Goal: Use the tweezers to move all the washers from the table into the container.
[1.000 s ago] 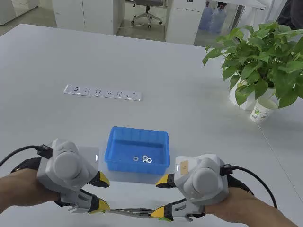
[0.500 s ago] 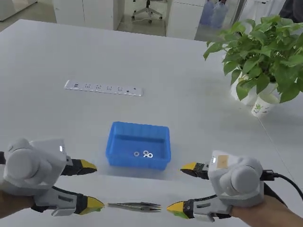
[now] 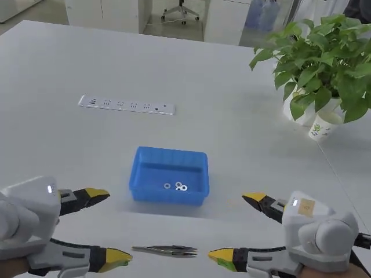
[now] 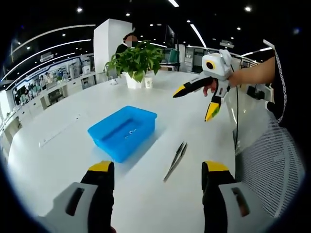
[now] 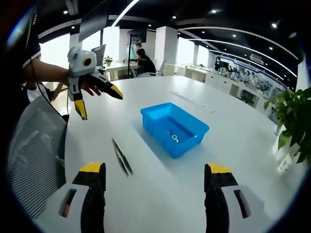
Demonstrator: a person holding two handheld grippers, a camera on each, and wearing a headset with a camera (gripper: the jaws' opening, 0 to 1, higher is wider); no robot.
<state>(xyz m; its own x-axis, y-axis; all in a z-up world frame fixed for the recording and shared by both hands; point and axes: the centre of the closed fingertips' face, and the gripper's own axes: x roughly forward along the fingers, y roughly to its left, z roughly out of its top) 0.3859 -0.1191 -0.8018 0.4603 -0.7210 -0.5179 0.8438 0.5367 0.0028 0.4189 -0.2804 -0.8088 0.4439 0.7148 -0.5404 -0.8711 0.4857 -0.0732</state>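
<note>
A blue container (image 3: 170, 167) sits mid-table with three small washers (image 3: 177, 186) inside it. Metal tweezers (image 3: 165, 250) lie flat on the table just in front of it, touched by neither gripper. My left gripper (image 3: 115, 225) is to the left of the tweezers, open and empty. Open and empty too, my right gripper (image 3: 232, 226) is to their right. In the left gripper view the tweezers (image 4: 176, 160) lie between my own jaws (image 4: 158, 170), with the container (image 4: 122, 131) beyond. The right gripper view shows the tweezers (image 5: 121, 156), container (image 5: 174, 127) and washers (image 5: 171, 137).
A white power strip (image 3: 126, 105) lies on the table beyond the container. A potted plant (image 3: 316, 63) stands at the far right. The table edge runs close to the tweezers, with a mesh chair back (image 5: 34, 145) beside it.
Both grippers have drawn apart sideways, away from the ends of the tweezers. The tweezers stay flat on the table. The head camera has tilted slightly.
</note>
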